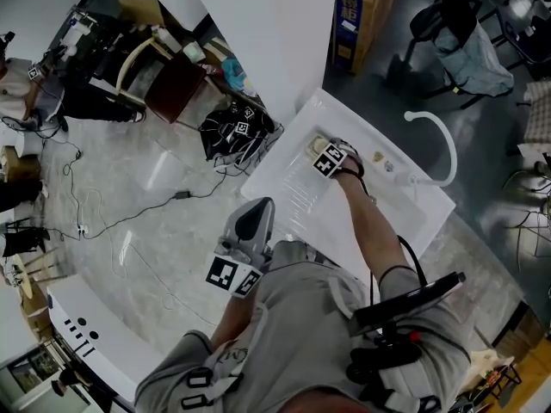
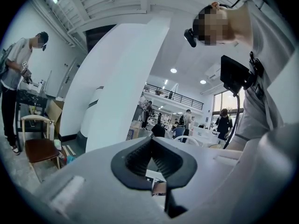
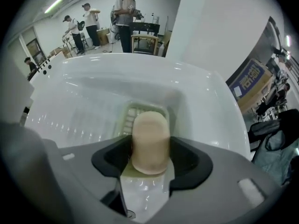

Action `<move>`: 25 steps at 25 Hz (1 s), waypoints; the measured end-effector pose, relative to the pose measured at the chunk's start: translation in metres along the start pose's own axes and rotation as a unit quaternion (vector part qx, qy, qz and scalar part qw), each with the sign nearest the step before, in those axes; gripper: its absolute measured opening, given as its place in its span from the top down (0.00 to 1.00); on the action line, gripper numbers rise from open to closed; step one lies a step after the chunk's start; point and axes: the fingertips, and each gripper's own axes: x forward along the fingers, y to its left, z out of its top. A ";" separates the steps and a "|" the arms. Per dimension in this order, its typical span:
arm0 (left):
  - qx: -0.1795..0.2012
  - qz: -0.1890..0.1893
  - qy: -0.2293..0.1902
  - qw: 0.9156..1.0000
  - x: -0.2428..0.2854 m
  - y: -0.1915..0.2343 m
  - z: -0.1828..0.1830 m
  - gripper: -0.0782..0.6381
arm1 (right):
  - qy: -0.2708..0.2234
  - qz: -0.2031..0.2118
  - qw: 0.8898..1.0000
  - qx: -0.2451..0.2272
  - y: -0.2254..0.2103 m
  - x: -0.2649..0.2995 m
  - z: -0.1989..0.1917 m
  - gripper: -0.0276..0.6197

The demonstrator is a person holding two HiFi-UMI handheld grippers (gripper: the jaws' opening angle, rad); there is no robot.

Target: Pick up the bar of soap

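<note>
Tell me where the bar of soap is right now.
In the right gripper view the bar of soap sits centre frame between the right gripper's jaws, over the soap dish in the white sink.

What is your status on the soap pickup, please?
Right hand-held gripper shut on bar of soap, at the soap dish in the sink. Left hand-held gripper shut, empty. Nothing in the way.

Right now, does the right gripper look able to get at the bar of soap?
Likely yes: the right gripper has its pads against both sides of the bar of soap over its dish; nothing intervenes.
</note>
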 end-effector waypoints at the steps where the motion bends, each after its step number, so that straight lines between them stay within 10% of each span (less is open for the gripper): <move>1: 0.000 -0.001 0.000 1.000 0.000 -0.001 0.000 0.91 | 0.001 0.005 1.000 0.007 -0.002 -0.001 0.001 0.57; 16: -0.003 -0.002 -0.007 1.000 -0.001 0.002 0.002 0.91 | -0.108 0.034 0.982 0.149 -0.008 -0.047 0.005 0.56; 21: -0.003 -0.002 -0.010 1.000 -0.003 0.001 0.003 0.91 | -0.188 0.063 0.949 0.244 -0.017 -0.062 0.015 0.56; 25: -0.002 -0.004 -0.013 1.000 -0.004 -0.001 0.005 0.91 | -0.281 0.105 0.895 0.330 -0.021 -0.089 0.028 0.56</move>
